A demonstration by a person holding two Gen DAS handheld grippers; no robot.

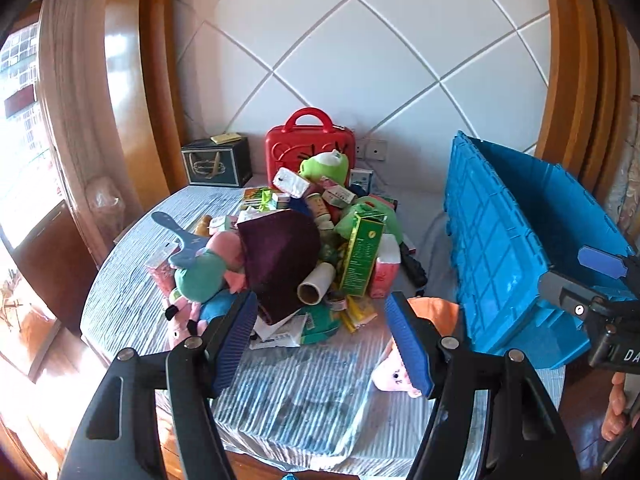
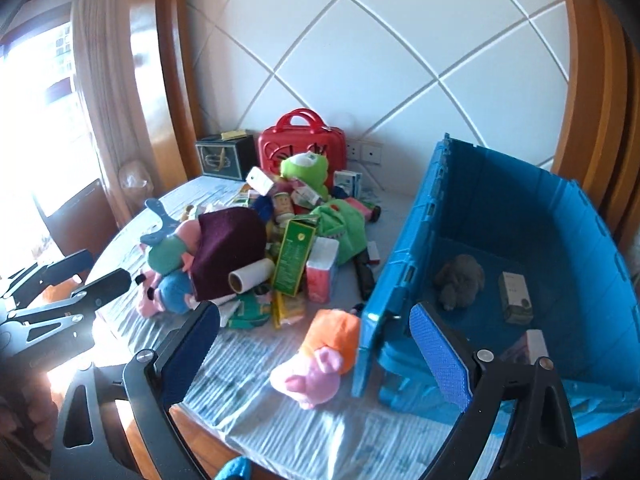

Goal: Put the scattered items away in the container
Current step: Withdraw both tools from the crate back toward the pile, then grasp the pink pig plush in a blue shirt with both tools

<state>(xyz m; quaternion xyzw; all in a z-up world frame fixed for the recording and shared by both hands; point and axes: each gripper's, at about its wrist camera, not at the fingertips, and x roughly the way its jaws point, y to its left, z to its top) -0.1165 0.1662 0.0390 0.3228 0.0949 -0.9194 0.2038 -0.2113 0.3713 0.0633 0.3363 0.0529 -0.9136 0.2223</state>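
Nearest your lenses: both sets of blue-padded fingers, empty. Your left gripper [image 1: 322, 340] stands apart with bare striped cloth between its pads. Your right gripper [image 2: 316, 348] is spread wide, and the pink plush with the orange hood [image 2: 316, 354] lies on the cloth between and just beyond its fingers, untouched.

The blue container [image 2: 520, 240] sits on the right side of the table, its near wall just beside that plush. Inside already: a grey plush [image 2: 458, 280], a small box [image 2: 516, 298] and another box near the front corner. Everything else is heaped mid-table in the pile [image 1: 304, 248]: a maroon pouch [image 1: 280, 256], a green carton [image 1: 362, 254] standing on end, a cardboard tube [image 1: 316, 288], a green frog plush [image 1: 324, 166], bottles and small boxes.

Risks, as I judge them:
- The pink plush lies close against the container wall. Close your right fingers carelessly and one pad could catch the wall's edge, shoving the bin or missing the toy.
- Soft plush squashes; a shallow pinch on the hood alone may slip out on the lift.
- The green carton leans on its neighbours. Pull anything from under it and the stack may slide toward the table edge.
- The tube is round and could roll off.
- Your two grippers are working near each other; watch for collision.
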